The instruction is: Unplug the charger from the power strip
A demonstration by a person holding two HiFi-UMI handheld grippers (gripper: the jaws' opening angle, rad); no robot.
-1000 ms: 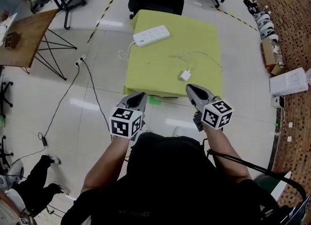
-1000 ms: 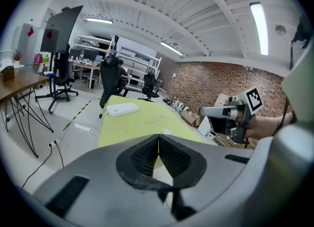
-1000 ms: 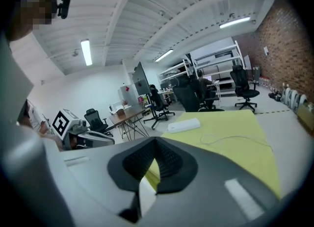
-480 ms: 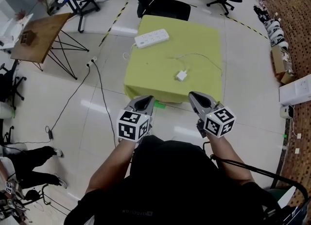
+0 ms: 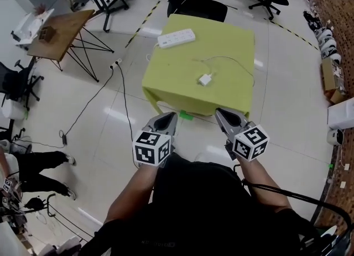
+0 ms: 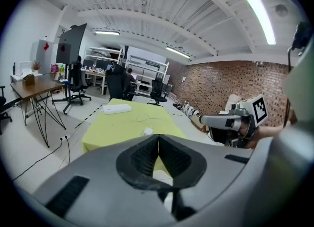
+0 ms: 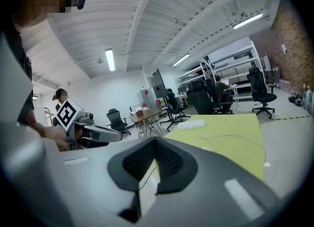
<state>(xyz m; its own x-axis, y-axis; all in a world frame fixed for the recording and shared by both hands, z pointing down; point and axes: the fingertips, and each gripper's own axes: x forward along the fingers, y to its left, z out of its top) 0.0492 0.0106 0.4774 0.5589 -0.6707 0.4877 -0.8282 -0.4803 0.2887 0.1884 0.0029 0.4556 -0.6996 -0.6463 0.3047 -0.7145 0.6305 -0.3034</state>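
Lying flat near the middle of the table, the charger is a small white block, roughly square, with a thin white cable that runs from it and loops loosely over the yellow-green cloth toward the table's right edge. It sits well apart from the strip, a long white bar that lies at an angle by the table's far left corner, with its own lead dropping off the left side toward the floor. The charger touches nothing but the cloth, and its body is free of the strip. Both tongs hang over the floor on the near side of the table, short of its edge and pointing toward it, each with a marker cube at the rear. The left tongs are closed, their black ribbed pads meeting at the tips with nothing between them. The right tongs are likewise pressed together and empty. Neither is near the charger. A black chair stands just behind the table's far side.
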